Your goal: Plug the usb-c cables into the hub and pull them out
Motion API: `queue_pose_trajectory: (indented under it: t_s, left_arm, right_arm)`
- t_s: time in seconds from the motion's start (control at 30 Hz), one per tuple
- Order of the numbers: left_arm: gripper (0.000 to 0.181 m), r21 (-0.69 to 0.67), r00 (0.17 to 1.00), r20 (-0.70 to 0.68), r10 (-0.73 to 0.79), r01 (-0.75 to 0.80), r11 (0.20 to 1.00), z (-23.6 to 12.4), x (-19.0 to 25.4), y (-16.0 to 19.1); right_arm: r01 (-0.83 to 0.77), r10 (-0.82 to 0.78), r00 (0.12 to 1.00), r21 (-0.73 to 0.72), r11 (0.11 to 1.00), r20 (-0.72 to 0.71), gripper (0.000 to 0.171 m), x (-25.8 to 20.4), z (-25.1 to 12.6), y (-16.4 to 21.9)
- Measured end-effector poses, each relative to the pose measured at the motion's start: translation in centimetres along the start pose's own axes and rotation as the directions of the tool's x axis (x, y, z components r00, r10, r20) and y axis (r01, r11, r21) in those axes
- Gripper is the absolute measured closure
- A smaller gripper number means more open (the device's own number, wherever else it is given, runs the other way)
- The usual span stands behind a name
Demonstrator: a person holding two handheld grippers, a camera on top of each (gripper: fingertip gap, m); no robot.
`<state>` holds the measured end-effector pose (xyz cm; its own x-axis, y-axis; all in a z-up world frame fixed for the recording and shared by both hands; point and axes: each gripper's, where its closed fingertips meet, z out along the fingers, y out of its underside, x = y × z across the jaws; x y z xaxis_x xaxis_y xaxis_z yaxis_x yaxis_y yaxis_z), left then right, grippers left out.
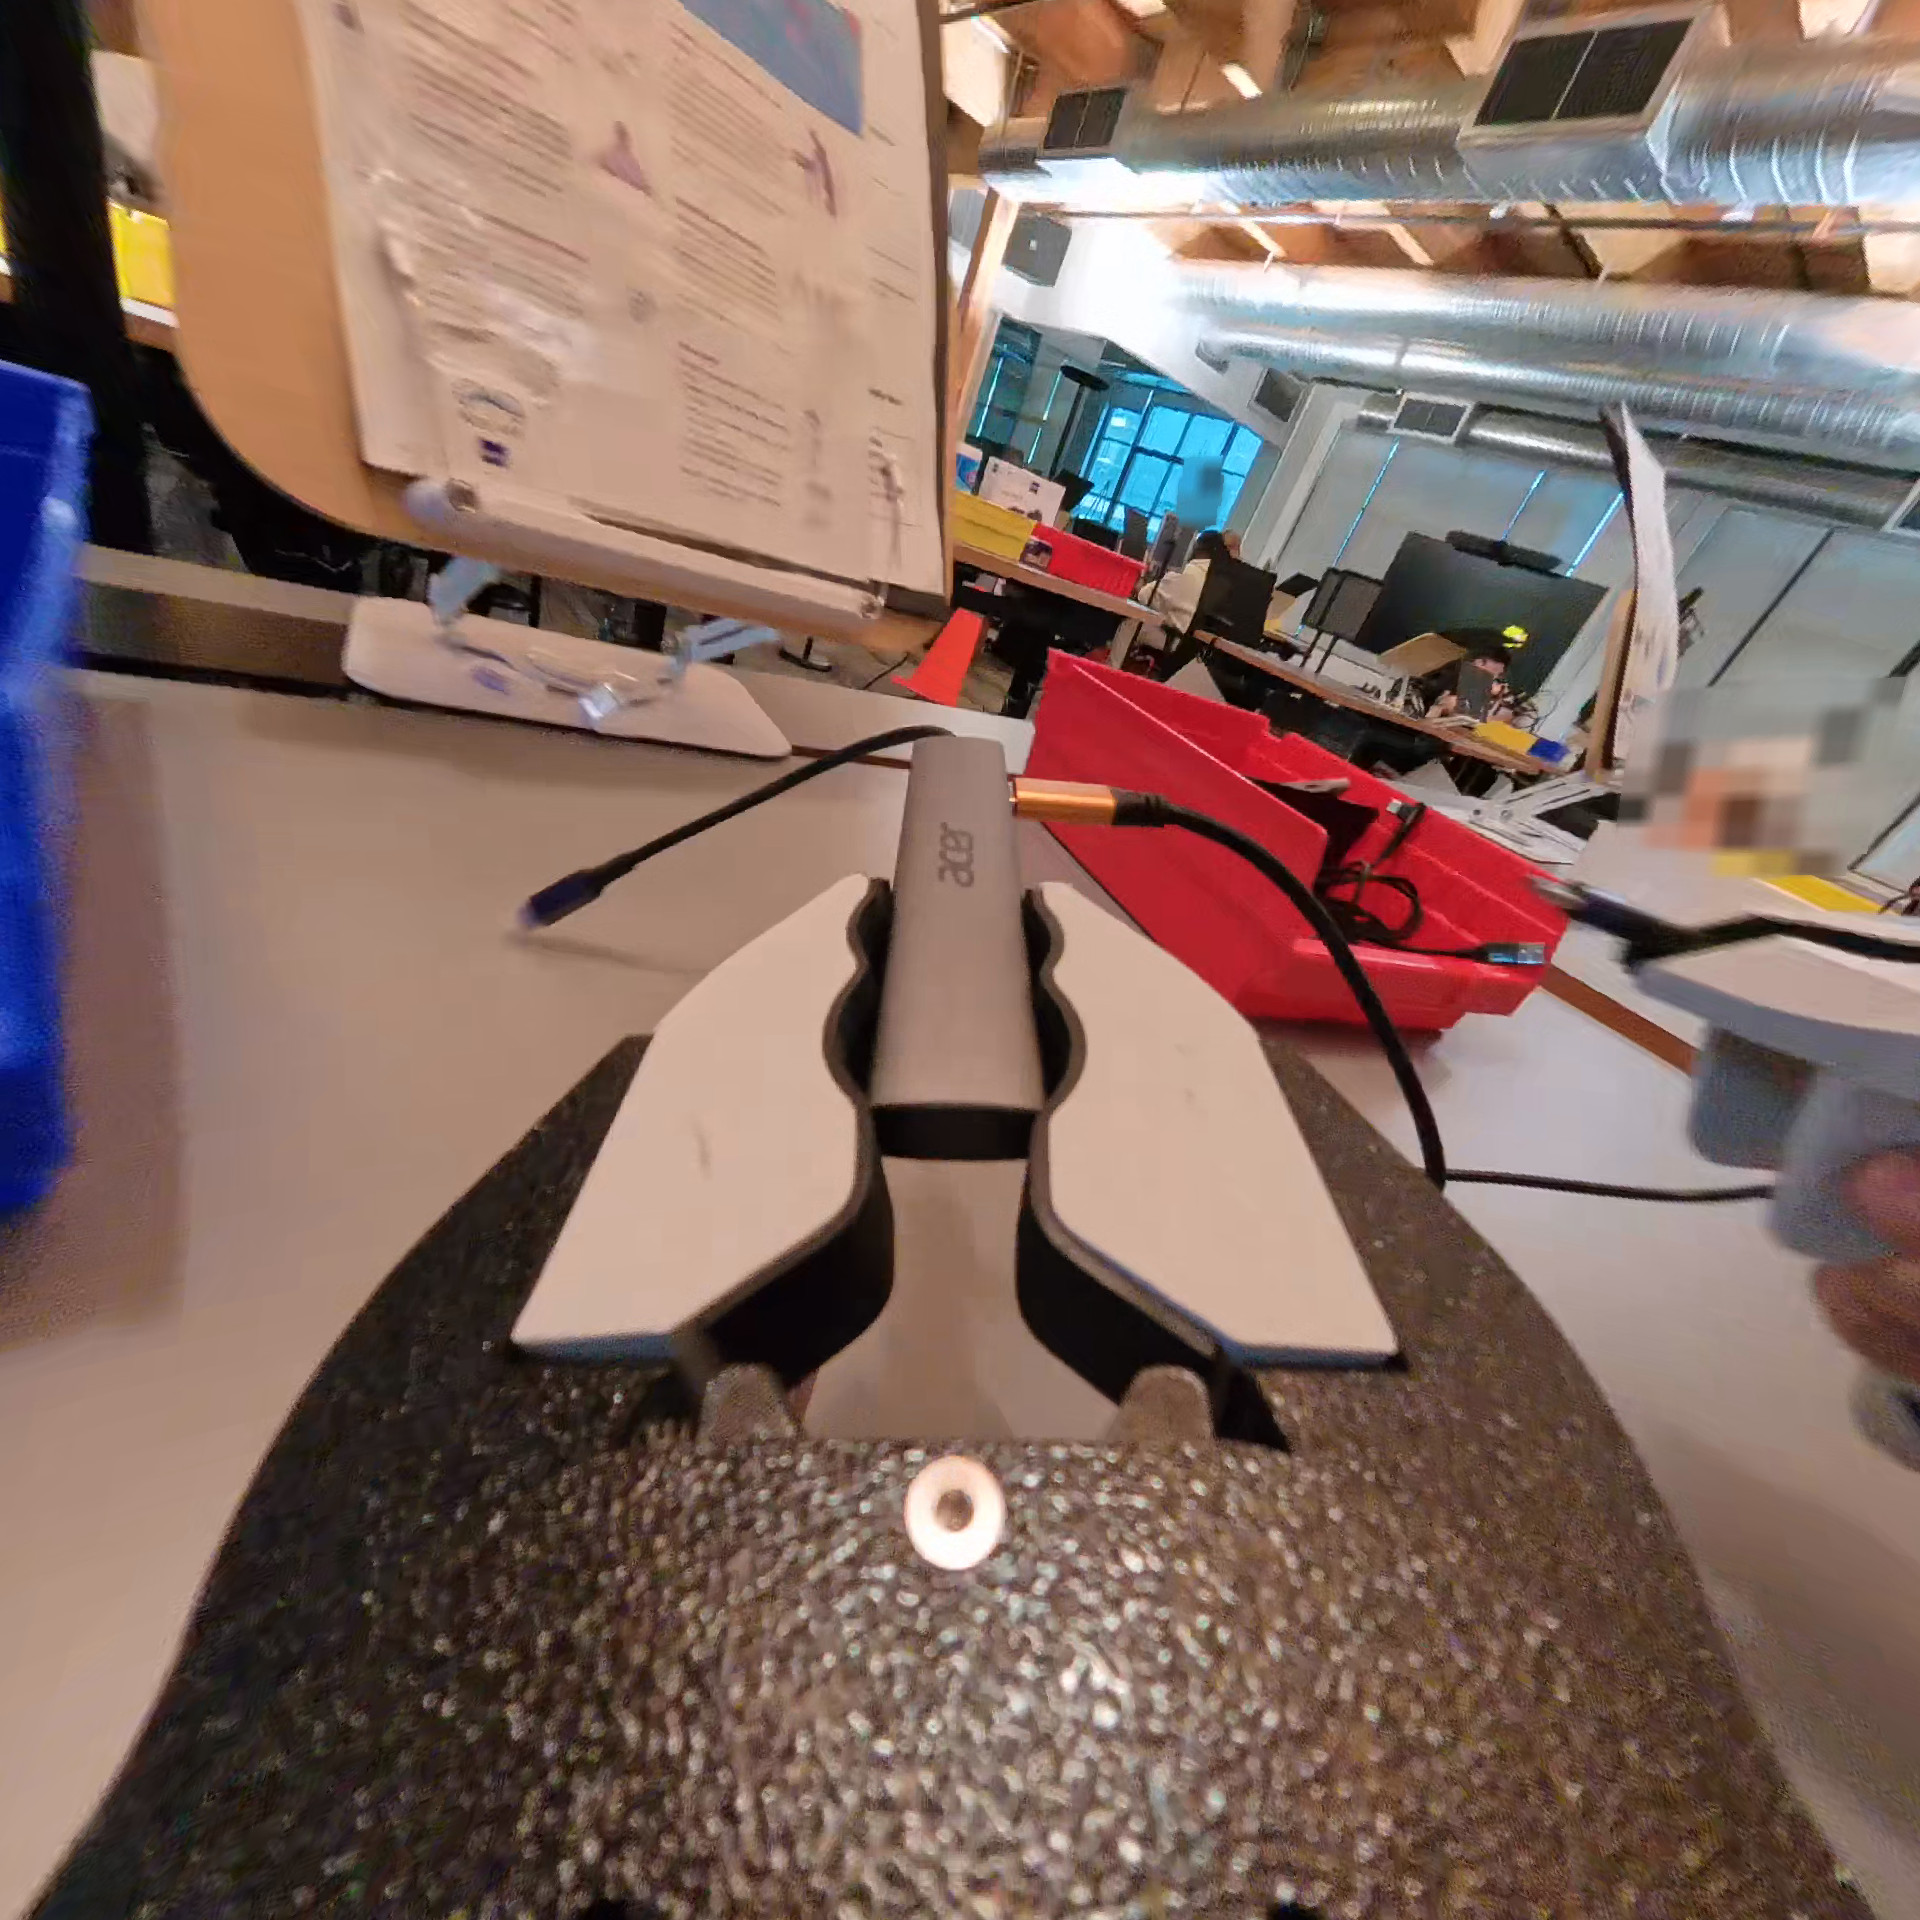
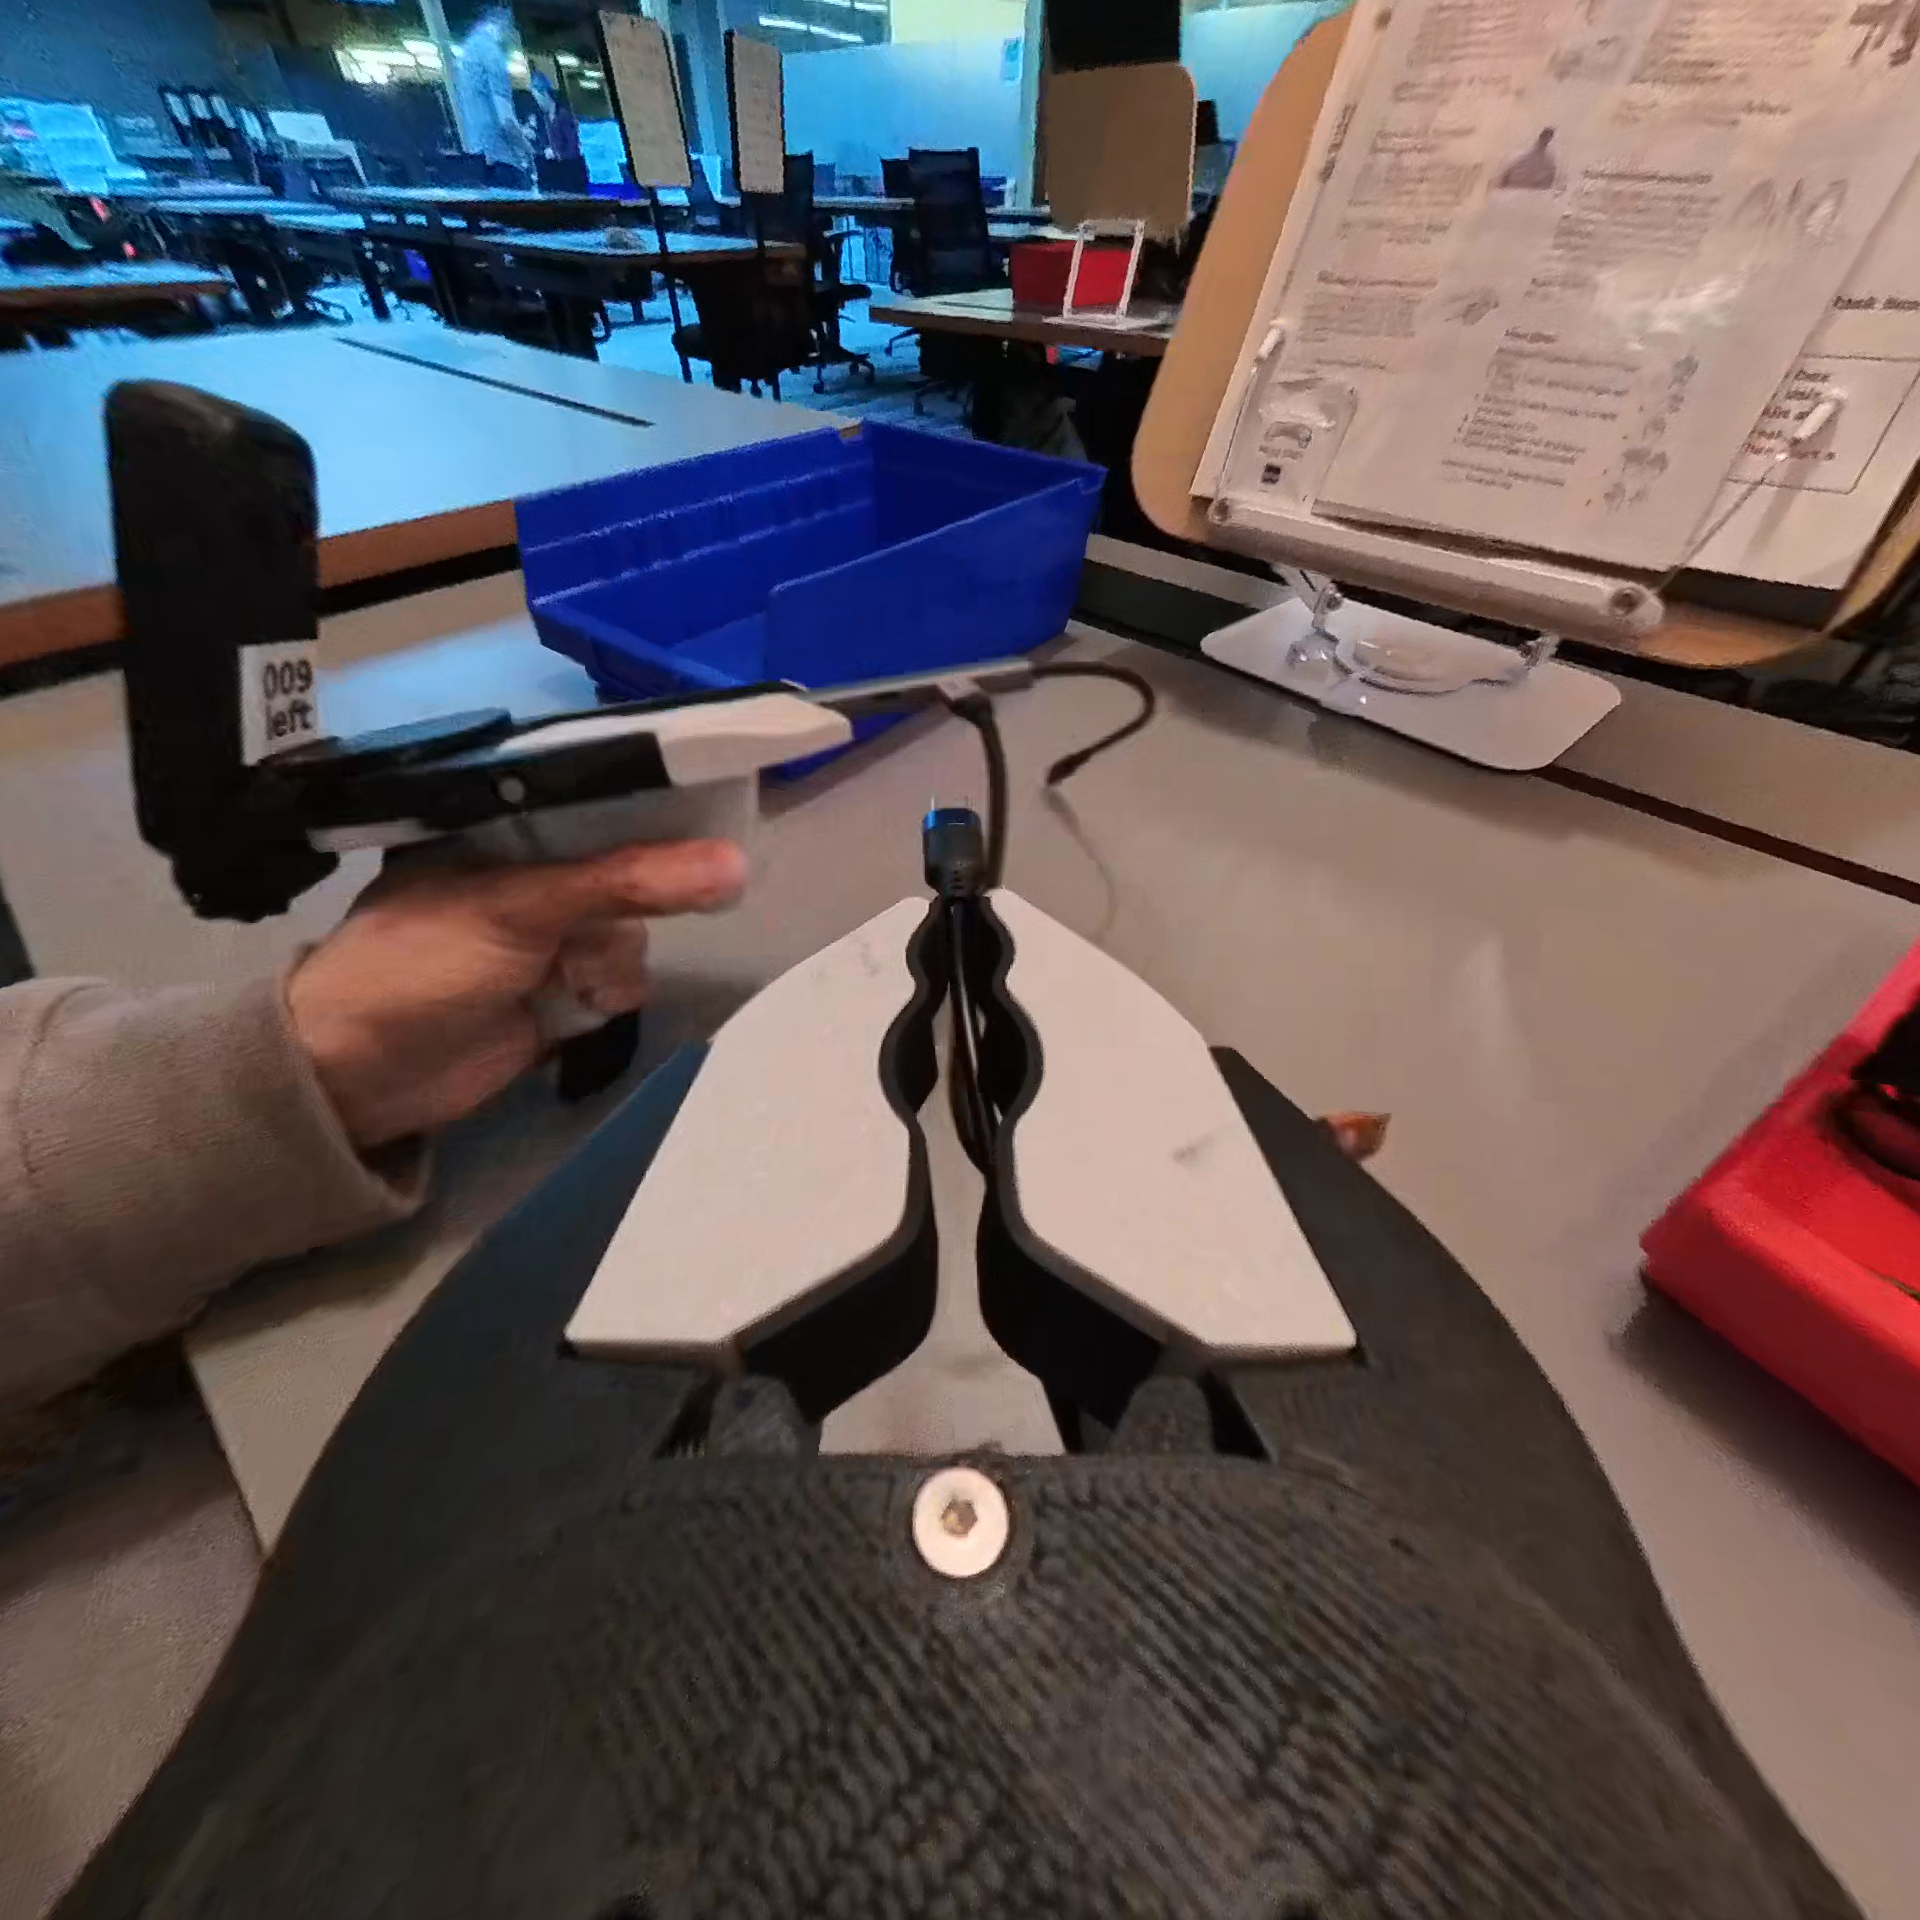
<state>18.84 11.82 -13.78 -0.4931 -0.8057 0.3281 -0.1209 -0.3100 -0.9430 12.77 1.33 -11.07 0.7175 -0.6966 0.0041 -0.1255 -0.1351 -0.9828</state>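
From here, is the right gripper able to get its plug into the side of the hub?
Probably yes. The right gripper is shut on the black plug, pointing toward the hub, which the left gripper holds above the table. Nothing lies between them; an orange plug already fills one side port.

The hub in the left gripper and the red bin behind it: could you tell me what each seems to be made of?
Hub: probably brushed or anodised aluminium, judging by its even grey satin sheen and crisp edges, though painted plastic is possible. Red bin: moulded plastic, glossy, with uniform colour and ribbed walls. Left gripper is shut on the hub.
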Motion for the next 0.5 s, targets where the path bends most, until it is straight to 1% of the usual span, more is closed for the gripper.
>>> queue_pose_trajectory:
  t_s: [0.03,0.07,0.13,0.2,0.23,0.27,0.33,0.43,0.5]
  left_arm:
    - [0.157,0.029,0.999,-0.018,0.029,-0.028,0.999,-0.4,-0.4,-1.0]
    - [0.157,0.066,0.996,-0.044,0.081,-0.078,0.995,-0.6,0.6,-2.0]
    - [0.157,0.095,0.977,-0.129,0.172,-0.16,0.982,-0.6,4.4,-2.6]
    - [0.157,0.114,0.94,-0.154,0.304,-0.288,0.951,-0.5,6.8,-2.4]
    - [0.157,0.113,0.927,-0.17,0.334,-0.318,0.941,-0.4,7.4,-2.1]
    - [0.157,0.109,0.926,-0.181,0.331,-0.315,0.943,-0.4,7.7,-1.9]
    - [0.158,0.108,0.931,-0.211,0.298,-0.281,0.954,-0.3,8.0,-1.7]
    - [0.158,0.082,0.94,-0.212,0.269,-0.257,0.963,-0.1,7.4,-1.1]
    - [0.158,0.093,0.944,-0.213,0.251,-0.236,0.967,-0.2,7.2,-1.4]
  right_arm:
    - [-0.023,0.023,1.0,-0.002,1.0,-0.01,0.167,0.5,-1.0,-0.1]
    - [-0.039,0.039,0.999,0.002,0.999,-0.011,0.167,0.9,-1.8,-0.4]
    - [-0.001,0.002,0.999,0.019,1.0,-0.041,0.167,2.3,-3.4,-2.1]
    - [0.076,-0.08,0.995,-0.056,0.996,-0.067,0.167,4.5,-4.5,-3.5]
    - [0.128,-0.134,0.987,-0.071,0.989,-0.084,0.166,5.8,-5.0,-4.5]
    - [0.165,-0.172,0.98,-0.074,0.983,-0.1,0.166,7.2,-5.5,-5.8]
    - [0.189,-0.195,0.979,-0.092,0.978,-0.065,0.166,9.4,-5.8,-8.2]
    - [0.212,-0.216,0.974,-0.058,0.976,-0.066,0.166,13.0,-6.2,-12.0]
    - [0.179,-0.18,0.98,-0.026,0.984,-0.089,0.166,15.1,-6.4,-14.1]
